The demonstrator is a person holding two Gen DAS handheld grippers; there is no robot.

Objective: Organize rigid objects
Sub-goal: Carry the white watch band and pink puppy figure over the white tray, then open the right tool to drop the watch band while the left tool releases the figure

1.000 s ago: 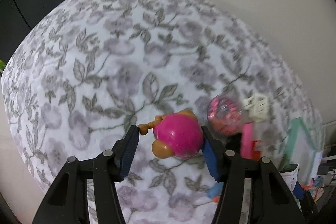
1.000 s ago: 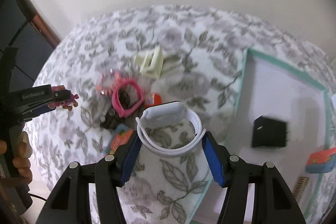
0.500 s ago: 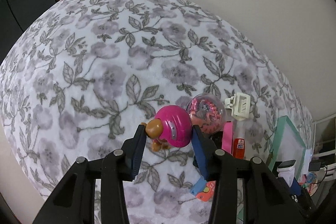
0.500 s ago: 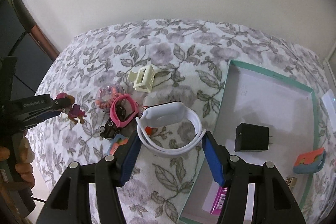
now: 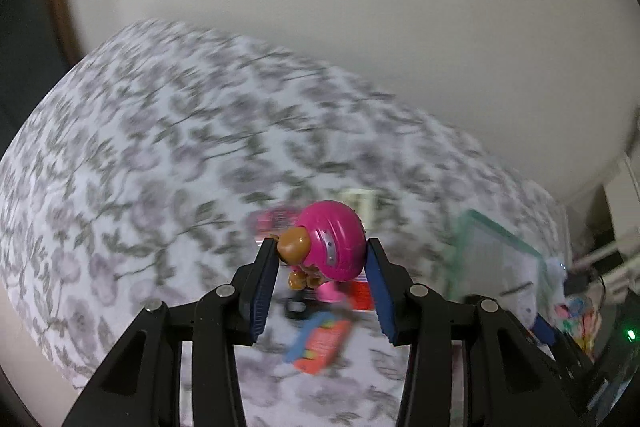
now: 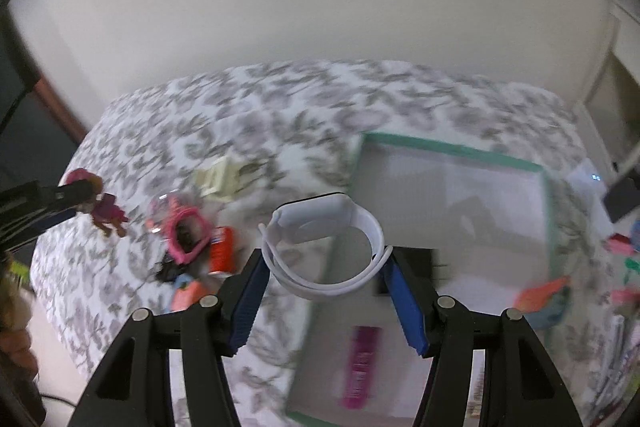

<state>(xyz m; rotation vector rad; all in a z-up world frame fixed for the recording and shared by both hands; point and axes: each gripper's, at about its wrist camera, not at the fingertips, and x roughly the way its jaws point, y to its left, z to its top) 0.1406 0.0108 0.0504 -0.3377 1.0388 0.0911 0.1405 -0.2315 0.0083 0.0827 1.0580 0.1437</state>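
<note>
Floral bedspread [image 6: 248, 115] under both grippers, blurred. Green-rimmed tray [image 6: 452, 149] to the right on it. Right gripper [image 6: 326, 269] angled steeply down over the tray's near-left edge, clamped on a white smartwatch [image 6: 316, 223]. Left gripper [image 5: 320, 259] tilted down, raised clear of the bedspread, grasping a pink-helmeted toy figure [image 5: 332, 241] between blue pads, above the loose pile of small items.

**Black gripper frames showing blue pads and silver screws**

The left gripper [image 5: 320, 247] is showing black plastic arms with triangular cut-outs, round silver screw heads at the joints and ribbed blue pads [image 5: 262, 291] lining its two fingers. The right gripper [image 6: 324, 265] is wearing the same build: black frame, silver screws, blue pads [image 6: 406, 303]. In the right wrist view, the left gripper's black side is carrying pale lettering too blurred to read.
</note>
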